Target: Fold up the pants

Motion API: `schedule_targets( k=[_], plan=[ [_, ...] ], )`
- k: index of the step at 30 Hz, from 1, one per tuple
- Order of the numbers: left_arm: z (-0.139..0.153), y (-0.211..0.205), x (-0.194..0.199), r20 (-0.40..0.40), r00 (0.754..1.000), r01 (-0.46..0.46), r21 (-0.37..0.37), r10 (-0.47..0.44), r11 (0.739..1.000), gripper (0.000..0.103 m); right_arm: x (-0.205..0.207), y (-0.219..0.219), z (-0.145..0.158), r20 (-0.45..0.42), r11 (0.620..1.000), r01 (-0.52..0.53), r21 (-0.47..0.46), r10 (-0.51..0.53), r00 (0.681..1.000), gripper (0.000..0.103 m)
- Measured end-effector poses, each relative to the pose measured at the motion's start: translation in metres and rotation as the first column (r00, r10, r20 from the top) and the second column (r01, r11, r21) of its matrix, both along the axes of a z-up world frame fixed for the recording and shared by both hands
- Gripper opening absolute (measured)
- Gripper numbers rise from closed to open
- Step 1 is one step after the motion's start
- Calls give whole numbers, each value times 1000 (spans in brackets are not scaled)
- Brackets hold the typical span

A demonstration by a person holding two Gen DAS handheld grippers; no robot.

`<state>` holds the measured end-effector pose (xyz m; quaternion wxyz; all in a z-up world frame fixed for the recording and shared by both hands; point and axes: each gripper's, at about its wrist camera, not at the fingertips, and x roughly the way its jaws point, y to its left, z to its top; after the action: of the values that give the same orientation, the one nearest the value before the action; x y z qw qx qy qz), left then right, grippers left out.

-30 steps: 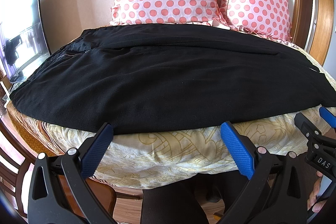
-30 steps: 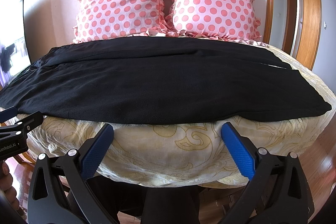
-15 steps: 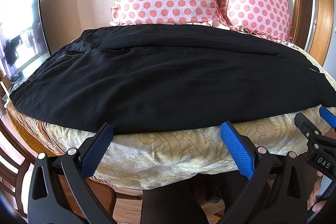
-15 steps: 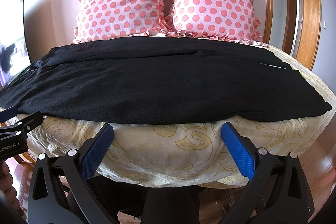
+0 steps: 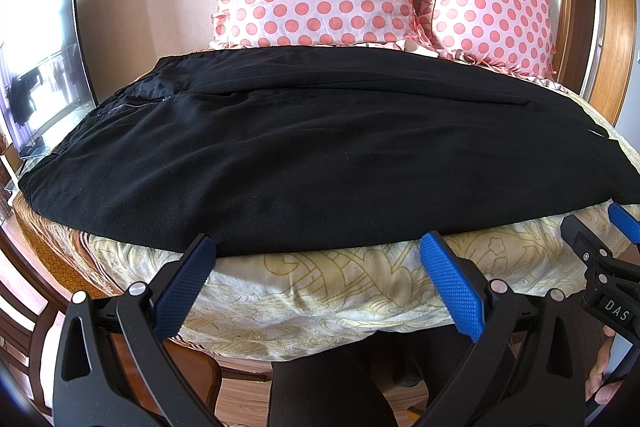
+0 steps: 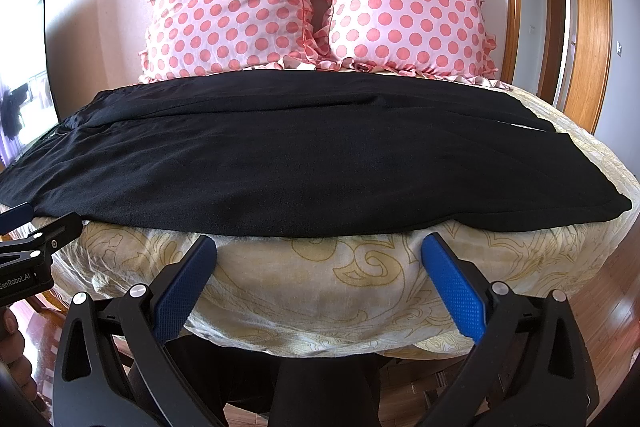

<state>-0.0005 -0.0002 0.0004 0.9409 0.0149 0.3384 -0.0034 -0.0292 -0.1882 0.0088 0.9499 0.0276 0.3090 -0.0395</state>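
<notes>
Evidently nothing has shifted since a second ago — both the left gripper and the right gripper hang spread, empty, short of the black pants; folding has yet to begin.

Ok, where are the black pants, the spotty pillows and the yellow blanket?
black pants [image 6: 304, 163], right wrist view, middle of the near leg.
spotty pillows [image 6: 232, 3], right wrist view, front of the left-hand pillow.
yellow blanket [image 5: 320, 287], left wrist view, bare edge below the pants.
</notes>
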Motion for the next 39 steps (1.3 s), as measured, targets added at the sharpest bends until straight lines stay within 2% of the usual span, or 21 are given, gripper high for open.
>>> schedule_targets(
  k=[12,17,21,25,29,33,36,39],
  plan=[
    [0,0,0,0,1000,0,1,0,1000,101,0,0,0,-1,1000,-3,0,3,1000,102],
    [0,3,-1,2,1000,27,0,-27,1000,101,6,-9,2,-19,998,-68,16,68,997,102],
    [9,5,3,-13,999,39,33,-39,999,101,1,-42,25,24,985,-118,129,116,993,102],
    [33,9,8,44,998,43,19,-44,999,101,17,-80,65,88,992,-58,116,48,995,102],
    [49,9,39,57,998,18,20,-19,1000,101,79,-126,94,42,995,60,74,-63,997,102],
    [56,5,74,49,999,8,10,-9,1000,101,154,-176,99,-26,982,187,39,-186,982,102],
    [60,0,92,50,999,3,11,-3,1000,101,213,-222,89,-109,957,284,61,-276,955,102],
    [64,-5,112,54,999,-4,29,3,1000,101,262,-267,75,-200,912,405,70,-385,901,102]
  ],
)
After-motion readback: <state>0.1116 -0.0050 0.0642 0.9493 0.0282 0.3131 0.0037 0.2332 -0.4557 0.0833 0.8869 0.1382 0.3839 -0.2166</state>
